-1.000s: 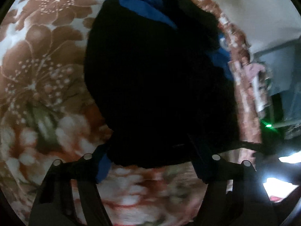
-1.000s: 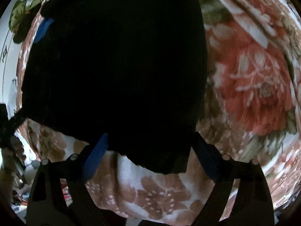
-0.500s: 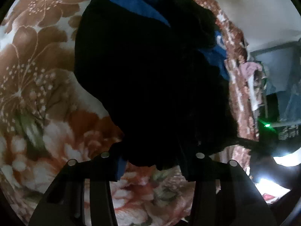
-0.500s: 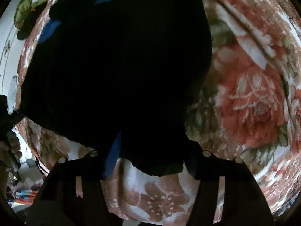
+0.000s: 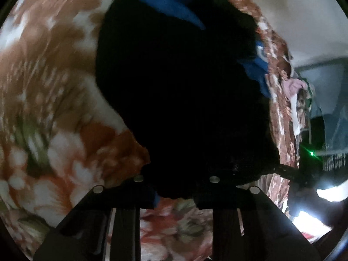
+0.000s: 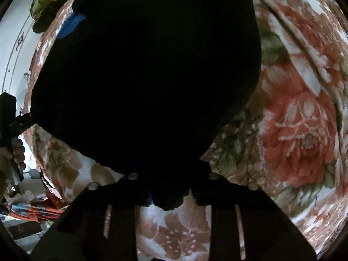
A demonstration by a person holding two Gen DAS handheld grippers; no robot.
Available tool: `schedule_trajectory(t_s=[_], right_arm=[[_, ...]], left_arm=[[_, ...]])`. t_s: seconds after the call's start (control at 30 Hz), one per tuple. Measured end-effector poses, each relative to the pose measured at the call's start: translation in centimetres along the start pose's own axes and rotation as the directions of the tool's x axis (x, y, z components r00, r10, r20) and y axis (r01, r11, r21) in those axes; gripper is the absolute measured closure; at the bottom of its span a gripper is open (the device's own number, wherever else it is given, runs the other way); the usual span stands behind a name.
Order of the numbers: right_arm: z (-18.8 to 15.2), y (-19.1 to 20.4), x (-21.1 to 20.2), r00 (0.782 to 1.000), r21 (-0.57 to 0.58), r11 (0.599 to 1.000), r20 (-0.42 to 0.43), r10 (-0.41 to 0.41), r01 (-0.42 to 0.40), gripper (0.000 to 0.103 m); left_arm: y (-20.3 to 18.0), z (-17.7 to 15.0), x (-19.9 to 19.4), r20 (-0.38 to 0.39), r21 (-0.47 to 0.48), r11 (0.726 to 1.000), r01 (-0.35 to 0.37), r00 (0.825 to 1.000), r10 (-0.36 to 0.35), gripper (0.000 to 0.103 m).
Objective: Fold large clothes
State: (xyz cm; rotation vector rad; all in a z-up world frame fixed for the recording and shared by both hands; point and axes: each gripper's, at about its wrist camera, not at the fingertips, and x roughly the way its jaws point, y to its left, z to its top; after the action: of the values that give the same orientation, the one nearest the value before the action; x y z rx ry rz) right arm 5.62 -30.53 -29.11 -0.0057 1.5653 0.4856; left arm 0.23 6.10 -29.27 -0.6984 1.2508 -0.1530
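Observation:
A large black garment with blue parts (image 5: 178, 91) lies on a floral blanket (image 5: 50, 87). My left gripper (image 5: 174, 187) is shut on the garment's near edge, its fingertips hidden in bunched black cloth. In the right wrist view the same black garment (image 6: 148, 76) fills the middle. My right gripper (image 6: 171, 191) is shut on another part of its near edge, a black fold hanging between the jaws. The blue parts (image 6: 71, 24) show at the garment's far end.
The floral blanket (image 6: 300, 117) spreads to the right of the garment. The bed's edge, a wall and hanging clothes (image 5: 293, 87) show at the right of the left wrist view. My hand on the other gripper's handle (image 6: 15, 148) and floor clutter (image 6: 32, 208) show at left.
Both grippers have closed from open onto the garment's near edge, bunching the black cloth between the jaws. The cloth has drawn in toward the fingers.

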Motion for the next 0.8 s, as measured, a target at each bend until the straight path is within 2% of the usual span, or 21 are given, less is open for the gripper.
schedule_trajectory(t_s=[0.17,0.33,0.53,0.63,0.73,0.8], right_arm=[[0.9,0.1,-1.3,0.999,-0.038,0.999,0.051,0.011,-0.009,0.089],[2.5,1.2,-3.6,0.994,-0.109,0.994,0.113,0.005,0.008,0.09],[5.6,2.6,-6.9,0.987,-0.135,0.991,0.162,0.007,0.015,0.091],[7.6,3.5,-9.1,0.979,-0.158,0.987,0.205,0.008,0.025,0.091],[10.0,4.0,-11.2,0.97,-0.165,0.986,0.241,0.008,0.033,0.091],[11.2,4.3,-12.2,0.966,-0.167,0.985,0.259,0.006,0.038,0.091]], left_arm=[[-3.2,1.3,-1.1,0.042,0.08,0.997,0.02,0.999,-0.023,0.084],[-5.5,2.4,-2.5,0.093,0.13,0.991,0.013,0.995,-0.026,0.084],[-9.4,4.7,-4.7,0.153,0.214,0.977,-0.008,0.988,-0.025,0.084],[-11.4,6.4,-5.9,0.19,0.258,0.966,-0.012,0.981,-0.038,0.085],[-12.6,8.1,-7.6,0.236,0.297,0.955,0.01,0.968,-0.084,0.085],[-13.5,9.5,-8.3,0.267,0.315,0.949,0.001,0.96,-0.09,0.085]])
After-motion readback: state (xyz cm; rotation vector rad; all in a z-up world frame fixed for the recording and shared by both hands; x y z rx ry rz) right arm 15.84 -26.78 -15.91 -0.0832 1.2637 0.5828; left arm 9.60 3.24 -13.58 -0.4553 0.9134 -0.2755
